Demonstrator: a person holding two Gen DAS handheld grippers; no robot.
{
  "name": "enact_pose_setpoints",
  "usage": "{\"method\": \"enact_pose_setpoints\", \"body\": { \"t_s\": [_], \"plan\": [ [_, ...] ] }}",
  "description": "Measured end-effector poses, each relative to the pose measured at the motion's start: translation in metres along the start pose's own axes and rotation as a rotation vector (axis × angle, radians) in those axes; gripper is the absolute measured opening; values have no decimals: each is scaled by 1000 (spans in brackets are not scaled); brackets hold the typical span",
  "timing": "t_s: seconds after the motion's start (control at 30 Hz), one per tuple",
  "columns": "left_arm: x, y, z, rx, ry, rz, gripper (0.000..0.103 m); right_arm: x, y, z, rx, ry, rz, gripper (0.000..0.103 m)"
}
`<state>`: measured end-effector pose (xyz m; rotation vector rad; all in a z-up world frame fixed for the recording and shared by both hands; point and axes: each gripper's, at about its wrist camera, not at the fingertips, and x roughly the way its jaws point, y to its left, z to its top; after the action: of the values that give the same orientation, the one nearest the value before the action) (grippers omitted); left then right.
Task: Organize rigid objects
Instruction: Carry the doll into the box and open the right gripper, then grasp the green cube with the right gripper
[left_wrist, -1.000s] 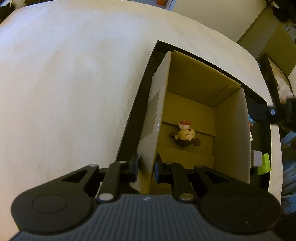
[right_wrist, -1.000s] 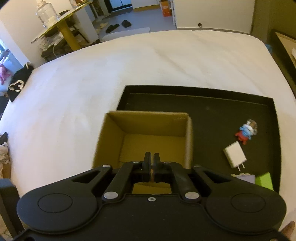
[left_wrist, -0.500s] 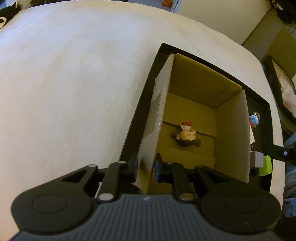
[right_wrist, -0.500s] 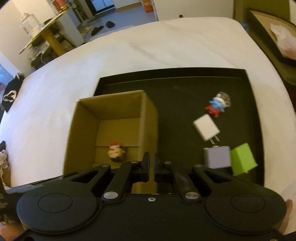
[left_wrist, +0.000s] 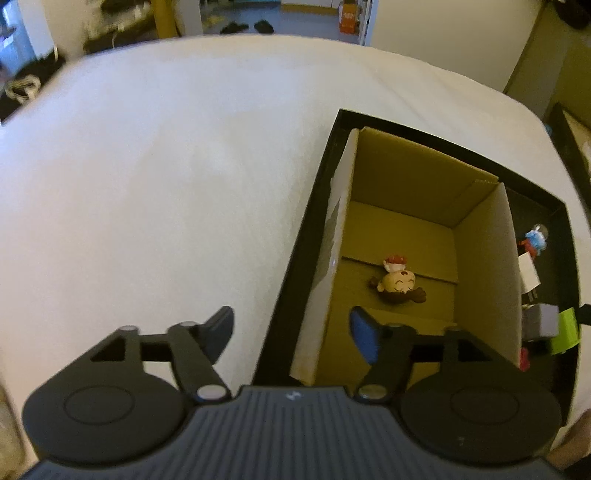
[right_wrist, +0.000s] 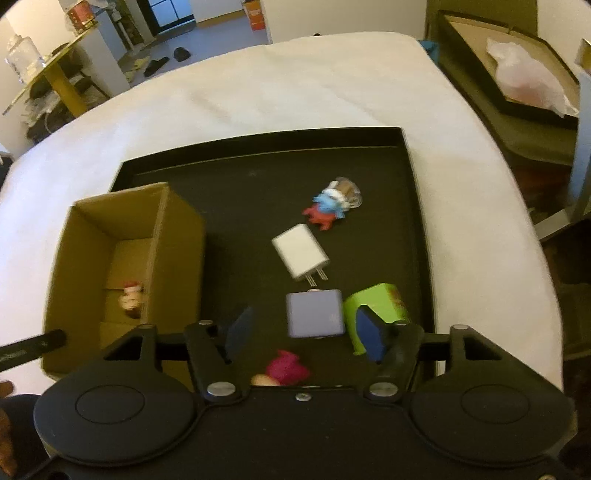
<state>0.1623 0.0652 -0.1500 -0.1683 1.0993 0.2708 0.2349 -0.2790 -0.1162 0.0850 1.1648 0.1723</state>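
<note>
No brand, label or writing can be read on anything here. The left gripper (left_wrist: 291, 332) is spread wide and holds nothing; its fingers straddle the near left wall of the open cardboard box (left_wrist: 484, 266), one finger over the white bedsheet (left_wrist: 155, 177), the other inside the box. A small big-headed figurine (left_wrist: 398, 286) lies on the box floor just beyond that inner finger. The right gripper (right_wrist: 306, 332) is also spread, empty, hovering over the black tray (right_wrist: 419, 192); the lavender cube (right_wrist: 314, 313) sits between its fingers, the green block (right_wrist: 376, 304) touches the cube at the right fingertip, and a pink toy (right_wrist: 286, 371) lies nearer the camera. Farther off lie the white charger (right_wrist: 300, 251) and a blue-and-red figurine (right_wrist: 328, 208).
</note>
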Motion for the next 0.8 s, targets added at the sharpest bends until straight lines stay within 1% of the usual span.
{"method": "enact_pose_setpoints", "body": {
  "t_s": [0.07,0.13,0.2,0.23,0.3,0.37,0.5,0.63,0.67,0.8],
  "plan": [
    [-3,-5,-1,25,-13,20,75,6,-10,0,1,8,-2,66],
    [-4,-6,-1,26,-17,32,78,13,-17,-1,-11,19,-6,69],
    [-4,-6,0,19,-12,37,81,20,-22,-3,-24,29,-14,74],
    [-5,-7,0,18,-10,39,82,24,-25,-3,-29,33,-16,75],
    [-5,-10,0,23,-8,49,84,30,-29,-5,-39,37,-13,76],
    [-6,-14,0,35,-15,74,85,37,-31,-7,-46,43,-11,76],
    [-7,-21,0,52,-19,104,85,49,-36,-10,-57,44,-8,76],
    [-8,-16,2,8,-16,107,85,60,-41,-12,-38,57,9,76],
    [-7,-15,3,-6,-10,107,85,63,-41,-12,-37,57,17,78],
    [-7,-12,6,-36,9,94,85,64,-42,-11,-44,33,40,77]
  ]
}}
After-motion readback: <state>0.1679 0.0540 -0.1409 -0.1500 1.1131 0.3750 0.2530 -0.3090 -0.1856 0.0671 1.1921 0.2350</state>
